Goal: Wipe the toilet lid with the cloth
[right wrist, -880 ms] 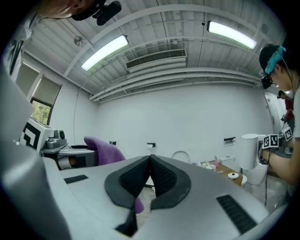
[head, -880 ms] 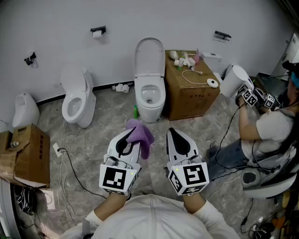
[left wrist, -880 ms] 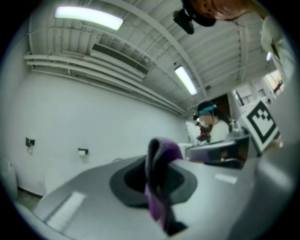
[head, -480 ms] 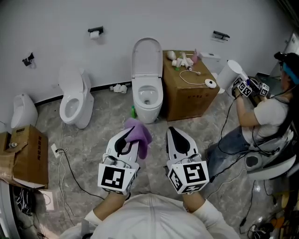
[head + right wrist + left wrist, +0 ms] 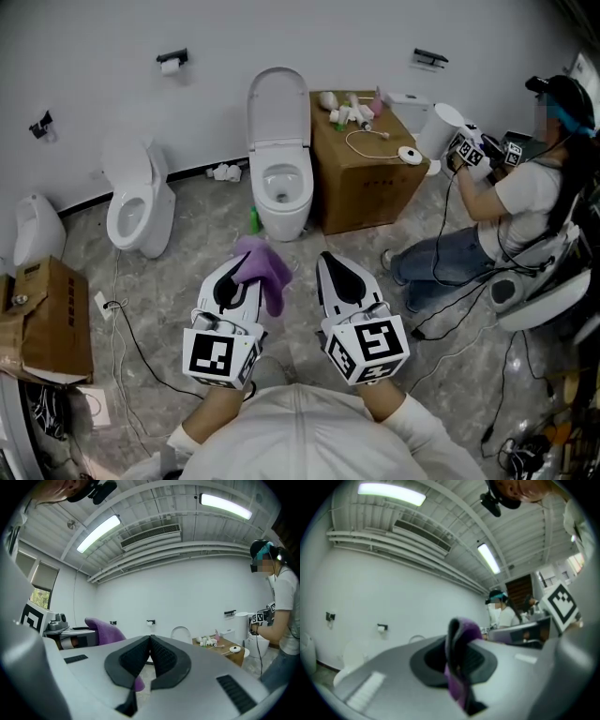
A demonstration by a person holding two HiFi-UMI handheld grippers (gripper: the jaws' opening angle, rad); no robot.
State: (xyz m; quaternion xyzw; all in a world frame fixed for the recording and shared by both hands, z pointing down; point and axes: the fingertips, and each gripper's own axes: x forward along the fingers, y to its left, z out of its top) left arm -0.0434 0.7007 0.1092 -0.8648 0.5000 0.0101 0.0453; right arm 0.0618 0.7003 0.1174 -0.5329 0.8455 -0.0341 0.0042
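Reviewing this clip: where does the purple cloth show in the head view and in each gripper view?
Head view: purple cloth at centre, clamped in the left gripper, in front of the open toilet.
Left gripper view: cloth at centre, pinched between the jaws.
Right gripper view: cloth left of centre, beside the shut, empty jaws.
Shared landmark: the toilet roll holder.
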